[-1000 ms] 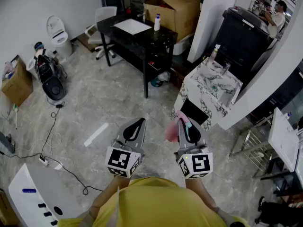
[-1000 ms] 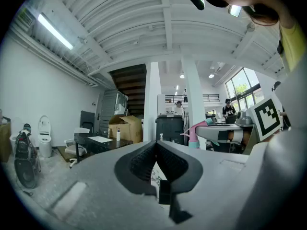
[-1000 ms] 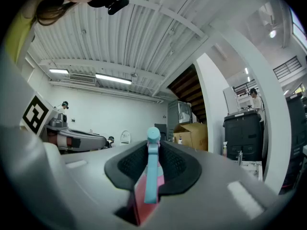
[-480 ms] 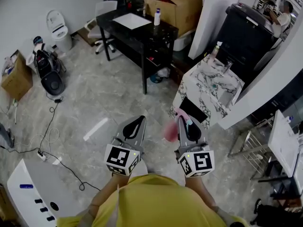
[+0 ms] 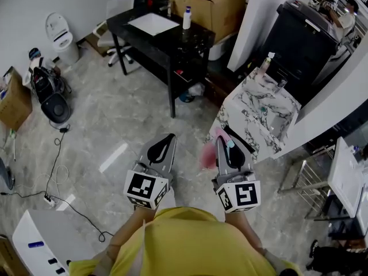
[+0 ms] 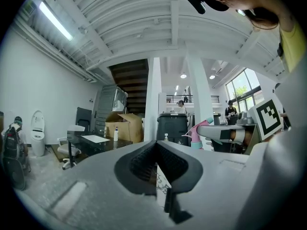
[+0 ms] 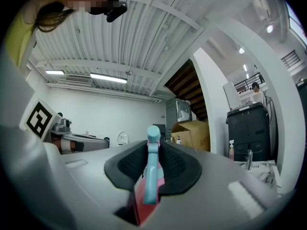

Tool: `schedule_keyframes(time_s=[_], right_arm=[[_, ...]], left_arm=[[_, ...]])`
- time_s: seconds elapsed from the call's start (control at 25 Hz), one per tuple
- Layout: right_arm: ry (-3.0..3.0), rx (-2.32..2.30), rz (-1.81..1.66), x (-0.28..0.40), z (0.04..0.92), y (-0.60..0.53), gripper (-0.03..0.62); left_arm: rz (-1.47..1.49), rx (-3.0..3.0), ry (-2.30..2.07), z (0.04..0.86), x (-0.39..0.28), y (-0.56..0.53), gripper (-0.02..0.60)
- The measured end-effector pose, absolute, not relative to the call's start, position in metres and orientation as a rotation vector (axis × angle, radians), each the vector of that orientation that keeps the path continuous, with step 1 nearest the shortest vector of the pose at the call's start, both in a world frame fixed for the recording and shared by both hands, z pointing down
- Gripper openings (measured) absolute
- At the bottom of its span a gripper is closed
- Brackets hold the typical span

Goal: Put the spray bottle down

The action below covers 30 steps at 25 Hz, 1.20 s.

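My right gripper (image 5: pixel 225 147) is shut on a pink spray bottle (image 5: pixel 206 154) with a teal trigger and nozzle. In the right gripper view the bottle (image 7: pixel 151 178) stands upright between the pads of that gripper (image 7: pixel 153 153), its teal head poking above them. My left gripper (image 5: pixel 161 150) is held level beside it, shut and with nothing in it; the left gripper view shows its pads (image 6: pixel 144 162) closed together. That view also shows the bottle (image 6: pixel 197 131) off to the right. Both grippers hang over the floor, short of the marble counter (image 5: pixel 253 119).
A soap bottle (image 5: pixel 265 64) and a tap stand on the marble counter. Behind it is a black bin (image 5: pixel 299 39). A black table (image 5: pixel 150 36) with a white bottle (image 5: pixel 186 18) and a cardboard box (image 5: pixel 207 4) lie ahead. Cables (image 5: pixel 57 171) trail over the floor at left, and a metal rack (image 5: pixel 307 180) is at right.
The person has walked forward, so the marble counter and black table lie nearer to both grippers. The right gripper keeps its hold on the bottle; the left stays shut.
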State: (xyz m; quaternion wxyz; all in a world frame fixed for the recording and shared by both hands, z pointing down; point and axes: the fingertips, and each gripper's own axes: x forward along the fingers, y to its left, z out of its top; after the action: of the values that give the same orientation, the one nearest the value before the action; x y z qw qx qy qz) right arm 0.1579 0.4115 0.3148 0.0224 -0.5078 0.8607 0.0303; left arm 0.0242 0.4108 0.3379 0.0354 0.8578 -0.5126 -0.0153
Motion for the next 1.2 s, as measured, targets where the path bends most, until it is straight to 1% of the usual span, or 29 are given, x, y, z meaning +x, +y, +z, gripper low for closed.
schedule_keyframes(time_s=[0.6,1.0,1.2], right_arm=[[2.574,-1.698,0.099,0.087,0.313,0.198,0.064],[2.599,-1.716,0.095,0.053,0.317,0.127,0.064],[2.611,-1.706,0.080,0.046,0.317,0.103,0.063]], left_arm=[[-0.017,2.776,-1.424,0.330,-0.041,0.189,0.000],[-0.035,2.770,-1.335,0.343,-0.062,0.123,0.000],[-0.052,2.747,-1.326,0.350,-0.068,0.100,0.000]])
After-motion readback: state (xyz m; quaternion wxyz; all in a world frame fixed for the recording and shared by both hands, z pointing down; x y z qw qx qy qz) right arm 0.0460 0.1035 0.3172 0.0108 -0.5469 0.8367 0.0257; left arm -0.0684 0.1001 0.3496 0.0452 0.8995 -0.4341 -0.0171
